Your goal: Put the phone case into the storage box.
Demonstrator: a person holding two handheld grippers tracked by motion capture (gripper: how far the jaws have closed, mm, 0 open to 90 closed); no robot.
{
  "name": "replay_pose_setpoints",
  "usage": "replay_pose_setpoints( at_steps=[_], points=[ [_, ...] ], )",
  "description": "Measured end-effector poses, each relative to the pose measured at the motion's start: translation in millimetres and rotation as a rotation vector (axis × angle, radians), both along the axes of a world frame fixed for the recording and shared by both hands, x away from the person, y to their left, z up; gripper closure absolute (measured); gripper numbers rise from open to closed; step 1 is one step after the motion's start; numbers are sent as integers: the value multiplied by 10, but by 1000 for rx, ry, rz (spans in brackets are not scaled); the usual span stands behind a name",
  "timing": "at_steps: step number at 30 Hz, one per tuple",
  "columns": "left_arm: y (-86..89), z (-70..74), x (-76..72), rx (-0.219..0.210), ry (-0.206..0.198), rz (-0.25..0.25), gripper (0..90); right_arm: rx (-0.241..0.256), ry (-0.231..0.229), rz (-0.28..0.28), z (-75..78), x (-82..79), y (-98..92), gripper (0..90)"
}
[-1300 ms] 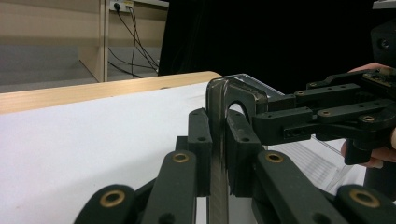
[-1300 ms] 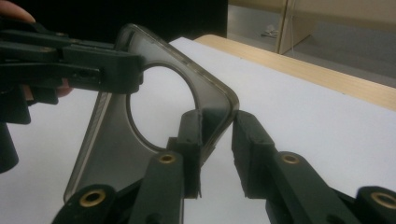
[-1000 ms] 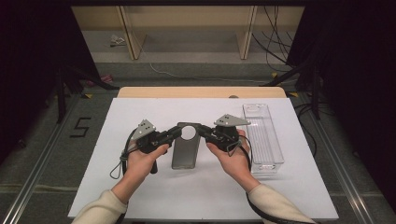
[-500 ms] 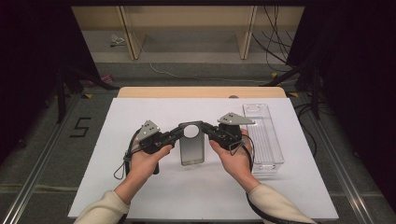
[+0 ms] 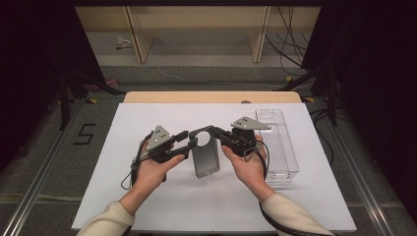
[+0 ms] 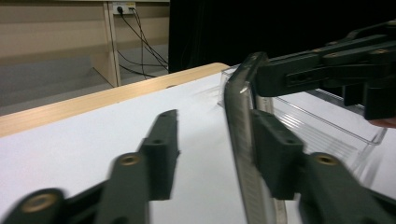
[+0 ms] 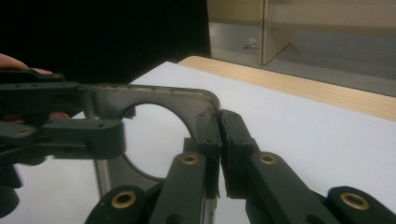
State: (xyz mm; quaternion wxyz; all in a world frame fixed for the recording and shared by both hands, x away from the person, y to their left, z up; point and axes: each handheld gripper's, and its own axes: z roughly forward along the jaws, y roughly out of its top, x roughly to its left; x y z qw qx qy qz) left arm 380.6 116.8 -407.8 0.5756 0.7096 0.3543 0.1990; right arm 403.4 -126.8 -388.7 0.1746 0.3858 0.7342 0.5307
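Phone case held between two grippers above the table

Phone case (image 5: 205,153): dark, translucent, with a round cut-out near its top edge; lifted off the white table (image 5: 147,206), near its middle, tilted with the cut-out end away from the person. Left gripper (image 5: 189,141): jaws spread apart, straddling the case's left edge near the top; in the left gripper view one jaw lies against the case edge (image 6: 243,140), the other stands clear of it. Right gripper (image 5: 220,135): jaws clamped together on the case's top right corner (image 7: 205,105). Clear plastic tray (image 5: 280,147): long, narrow, resting on the table just right of the right hand (image 5: 248,162).
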Motion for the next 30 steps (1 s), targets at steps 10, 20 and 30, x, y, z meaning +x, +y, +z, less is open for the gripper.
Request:
replay_pose_setpoints(
  at_steps=[10,20,30],
  points=[
    [-23,35,-25,22,-21,-2,421,2,-6,-9,4,2,-3,887],
    [10,107,-104,34,-30,-10,263,-5,-9,-43,27,22,-63,887],
    [108,106,-181,57,-21,-11,155,7,-37,-84,79,33,-136,887]
  ],
)
